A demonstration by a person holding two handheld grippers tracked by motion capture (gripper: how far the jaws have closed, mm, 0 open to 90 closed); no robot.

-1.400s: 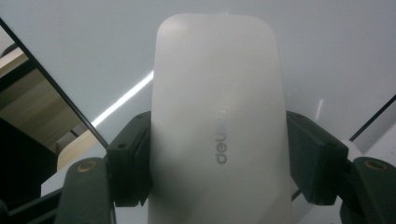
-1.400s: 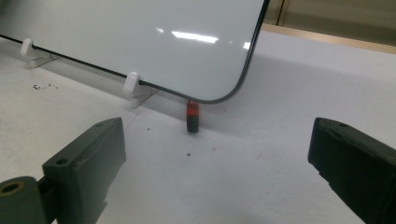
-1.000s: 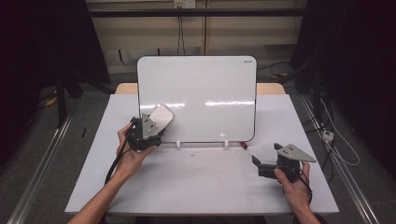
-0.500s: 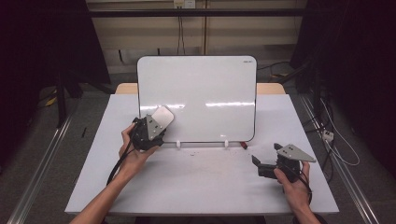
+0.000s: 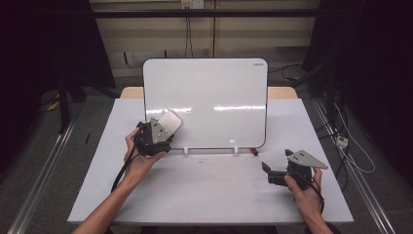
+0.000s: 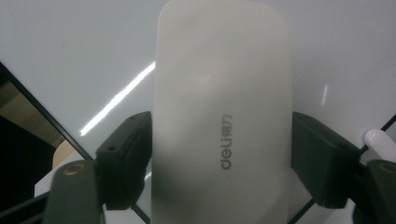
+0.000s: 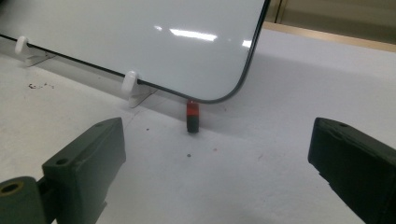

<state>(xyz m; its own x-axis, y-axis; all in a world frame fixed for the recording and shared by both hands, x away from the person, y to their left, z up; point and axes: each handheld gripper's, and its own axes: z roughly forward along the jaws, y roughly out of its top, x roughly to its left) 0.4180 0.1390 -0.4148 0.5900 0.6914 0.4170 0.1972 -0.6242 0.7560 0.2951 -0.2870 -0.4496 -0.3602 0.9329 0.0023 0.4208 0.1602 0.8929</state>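
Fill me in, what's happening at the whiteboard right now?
A person holds a claw in each hand at a white table. The left claw is at the lower left corner of the upright whiteboard, with a white eraser between its jaws, flat against the board face. Its jaws have just been opening, and a slight gap shows beside the eraser. The right claw rests open near the table's right front, pointing at a small red and black marker lying below the board's lower right corner.
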